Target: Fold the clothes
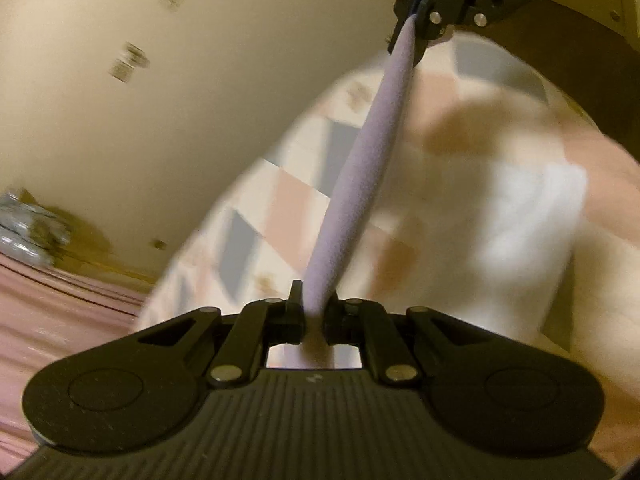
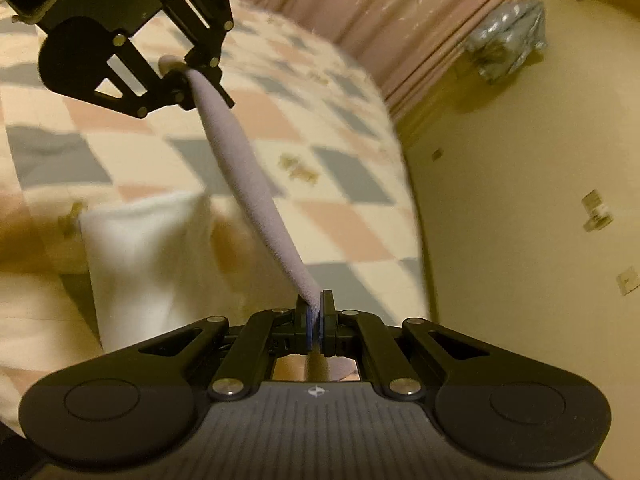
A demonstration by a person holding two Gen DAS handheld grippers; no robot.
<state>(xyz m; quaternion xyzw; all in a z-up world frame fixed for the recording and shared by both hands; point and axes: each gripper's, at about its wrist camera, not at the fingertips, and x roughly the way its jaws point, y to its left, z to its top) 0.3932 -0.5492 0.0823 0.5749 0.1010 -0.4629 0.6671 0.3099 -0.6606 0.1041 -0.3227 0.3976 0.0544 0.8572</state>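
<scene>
A lilac cloth (image 1: 360,168) is stretched taut in the air between the two claws, seen edge-on as a narrow band running from the bottom centre of each frame toward the top. In the left wrist view the left claw (image 1: 314,312) is clamped on the near end of the cloth, and the right claw (image 1: 420,4) pinches the far end at the upper right of the frame. In the right wrist view the right claw (image 2: 316,320) is pressed together on its end of the cloth (image 2: 248,176), with the left claw (image 2: 188,72) gripping the other end at the upper left. Beneath the cloth lies a bed with a checkered quilt (image 2: 320,216) in cream, pink and grey squares. A white folded garment (image 2: 136,248) rests on the quilt at the lower left of the right wrist view, blurred. A yellowish floor (image 2: 520,200) fills the right side.
</scene>
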